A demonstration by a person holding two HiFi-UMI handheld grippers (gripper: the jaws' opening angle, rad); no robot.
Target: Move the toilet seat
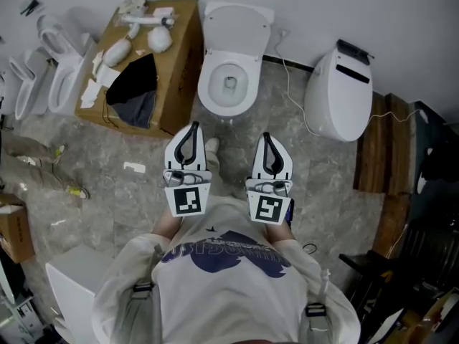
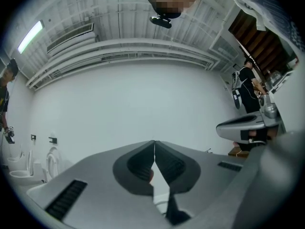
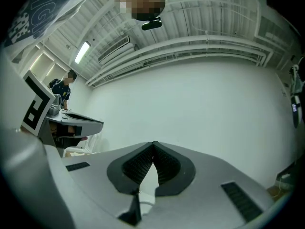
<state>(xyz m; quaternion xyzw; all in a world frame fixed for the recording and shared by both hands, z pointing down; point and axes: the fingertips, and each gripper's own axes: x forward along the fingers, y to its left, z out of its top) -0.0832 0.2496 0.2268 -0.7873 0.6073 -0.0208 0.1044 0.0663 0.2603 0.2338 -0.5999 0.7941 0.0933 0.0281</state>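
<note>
The toilet seat (image 1: 207, 84) rings the open bowl of the white toilet (image 1: 231, 110) that stands against the far wall, straight ahead of us. We cannot tell whether the white piece (image 1: 239, 16) behind the bowl is a raised lid or a tank.

Our left gripper (image 1: 193, 127) and right gripper (image 1: 266, 135) are held side by side on the near side of the toilet, apart from it and pointing toward it. In the left gripper view the jaws of the left gripper (image 2: 154, 144) meet at the tips with nothing between them, and the right gripper (image 3: 153, 144) is pressed closed and empty too.

Just left of the toilet stands a cardboard box (image 1: 181, 56) with white parts (image 1: 147, 31) and a dark cloth (image 1: 134, 84) on top. To the right sits a second toilet (image 1: 337, 95) with its lid down, and beyond it lie wooden planks (image 1: 376, 149). More white toilets (image 1: 54, 70) crowd the far left on the grey stone floor (image 1: 107, 185).
</note>
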